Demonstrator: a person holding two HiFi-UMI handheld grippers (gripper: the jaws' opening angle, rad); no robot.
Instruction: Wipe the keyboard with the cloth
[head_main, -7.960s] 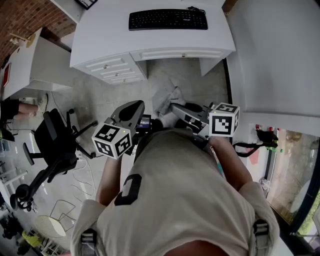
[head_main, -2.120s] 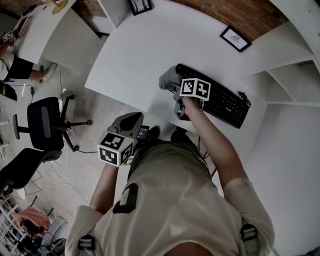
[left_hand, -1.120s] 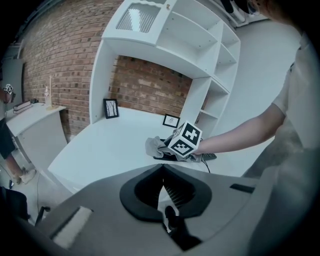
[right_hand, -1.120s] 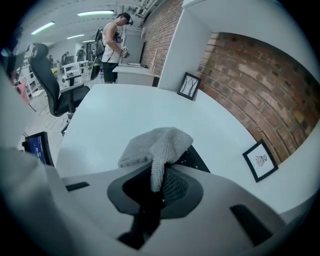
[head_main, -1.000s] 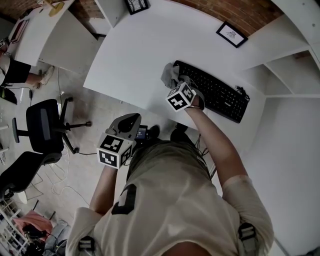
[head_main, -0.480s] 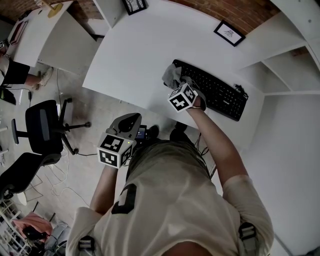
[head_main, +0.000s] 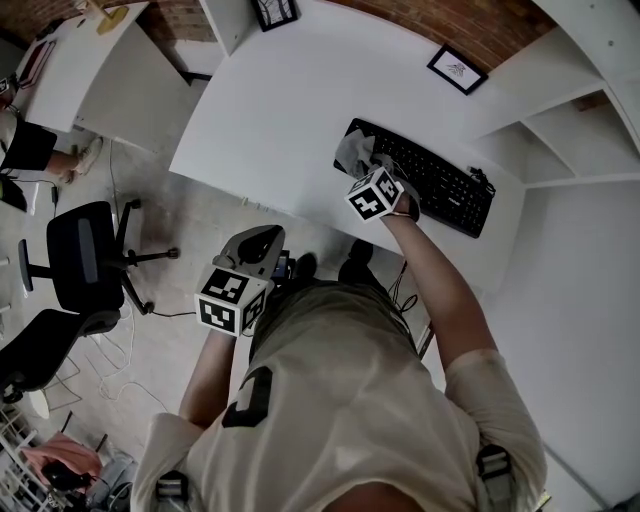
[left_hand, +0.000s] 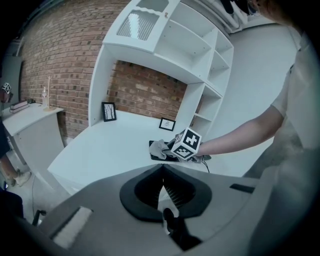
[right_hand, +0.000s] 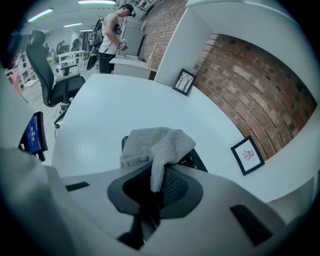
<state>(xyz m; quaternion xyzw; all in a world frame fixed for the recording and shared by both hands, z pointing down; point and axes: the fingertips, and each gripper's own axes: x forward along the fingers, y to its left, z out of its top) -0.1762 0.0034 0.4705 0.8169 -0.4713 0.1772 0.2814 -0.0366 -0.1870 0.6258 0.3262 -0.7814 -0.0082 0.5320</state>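
A black keyboard lies on the white desk toward its right end. My right gripper is shut on a grey cloth, which rests bunched on the keyboard's left end. In the right gripper view the cloth hangs out of the jaws and covers the keyboard below it. My left gripper is held back off the desk's front edge, over the floor, its jaws closed with nothing in them. The left gripper view shows the cloth and the right gripper's marker cube from afar.
A small framed picture stands behind the keyboard, another at the desk's back left. White shelves rise at the right. Black office chairs stand on the floor to the left, near a second desk.
The right gripper and cloth have slid a little rightward along the keyboard's left end over the last second. Earlier still, the person walked up to the desk. The left gripper has stayed put.
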